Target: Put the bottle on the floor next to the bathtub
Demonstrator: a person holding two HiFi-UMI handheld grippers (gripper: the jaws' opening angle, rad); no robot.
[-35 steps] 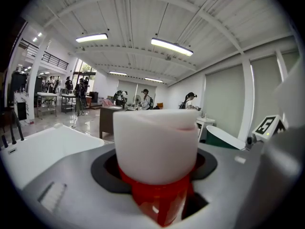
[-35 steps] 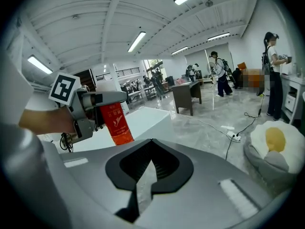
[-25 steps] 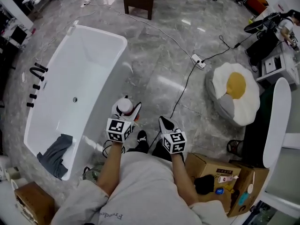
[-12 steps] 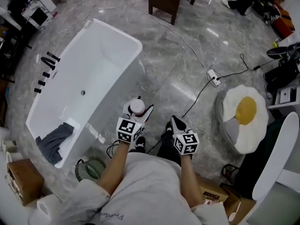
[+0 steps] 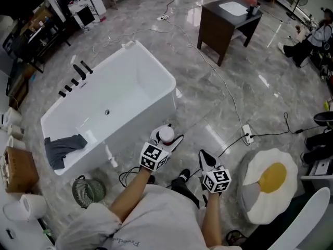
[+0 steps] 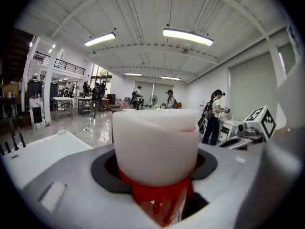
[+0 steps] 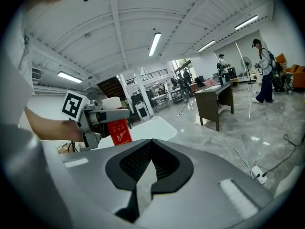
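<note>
Left claw (image 5: 169,136), still gripping the bottle (image 5: 166,133), has moved along the tub (image 5: 154,112), right claw (image 5: 203,155) shut empty; set-down comes next.

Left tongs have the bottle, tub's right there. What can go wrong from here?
1. The left tongs seem to grip the bottle just under its cap, so it may swing or slip on the way down.
2. A black cable loops on the floor beside the bathtub; set on it, the bottle could topple.
</note>
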